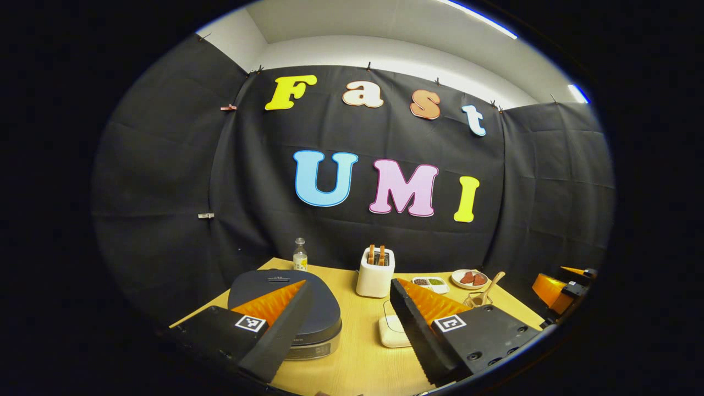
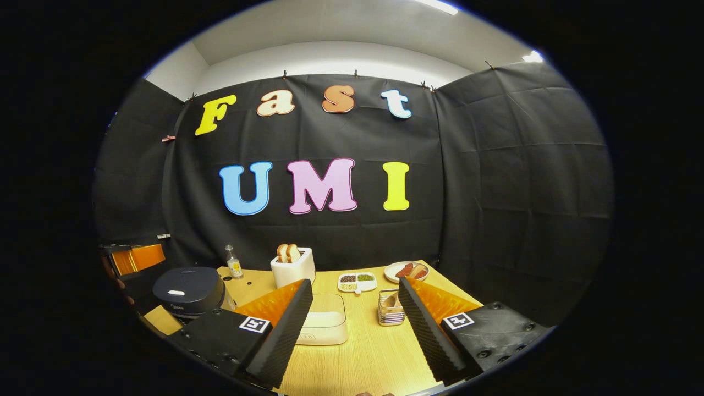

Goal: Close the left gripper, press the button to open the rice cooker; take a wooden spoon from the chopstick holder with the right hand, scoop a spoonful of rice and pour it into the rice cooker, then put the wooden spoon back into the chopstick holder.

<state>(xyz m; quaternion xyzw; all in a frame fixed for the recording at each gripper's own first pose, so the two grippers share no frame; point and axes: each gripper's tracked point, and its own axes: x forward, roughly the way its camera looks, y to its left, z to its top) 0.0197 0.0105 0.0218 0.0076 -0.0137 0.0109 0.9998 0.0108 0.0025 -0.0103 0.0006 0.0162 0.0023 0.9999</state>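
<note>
Task not yet begun: rice cooker (image 2: 190,290) lid down at counter (image 2: 374,357) left, wooden spoon (image 1: 486,291) kept in chopstick holder (image 2: 391,308), left tool (image 1: 344,324) and right tool (image 2: 355,324) both held wide open, empty.

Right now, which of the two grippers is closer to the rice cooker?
The left. The left gripper hovers right over the closed rice cooker, jaws open. The right gripper hangs farther along the table, in front of the rice container and chopstick holder.
</note>
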